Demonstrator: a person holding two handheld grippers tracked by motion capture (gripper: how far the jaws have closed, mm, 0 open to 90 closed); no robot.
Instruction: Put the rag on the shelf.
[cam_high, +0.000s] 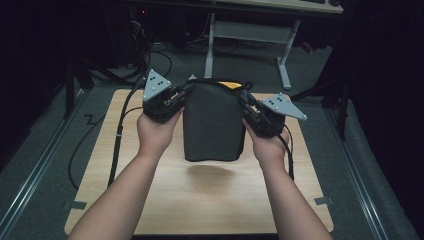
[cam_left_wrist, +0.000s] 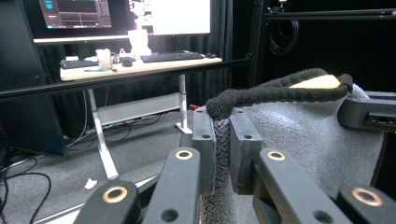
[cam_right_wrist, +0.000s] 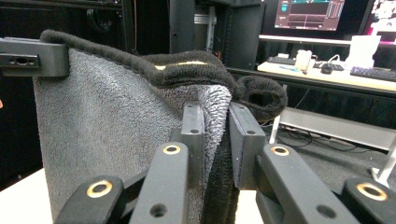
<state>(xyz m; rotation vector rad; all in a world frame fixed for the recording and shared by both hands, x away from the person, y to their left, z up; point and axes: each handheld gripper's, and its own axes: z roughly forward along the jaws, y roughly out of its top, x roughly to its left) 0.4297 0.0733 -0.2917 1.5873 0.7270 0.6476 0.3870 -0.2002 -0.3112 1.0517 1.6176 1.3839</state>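
**A:** What is being handled, and where is it?

**B:** A dark grey towel (cam_high: 214, 122), doubled over, is hanging in the air between the two claws, its lower edge clear of the wooden table (cam_high: 200, 205) and casting a shadow there. A yellow patch is peeking out at its top fold.

**A:** How are the claws holding it?

**B:** The left gripper (cam_left_wrist: 223, 140) is pinching the towel's upper left corner, terry cloth squeezed between its jaws, with a thick dark hem running away from it toward the other claw. The right gripper (cam_right_wrist: 215, 135) is clamping the opposite upper corner the same way, a loop of hem curling just beyond its jaws.

**A:** How far along is the work?

**B:** Judging by the doubled cloth, one fold seems done. The towel is being held up, not laid down, so setting it flat and any further fold appear left.

**A:** Anything beyond the claws?

**B:** A desk (cam_left_wrist: 135, 65) with monitors is standing farther off.
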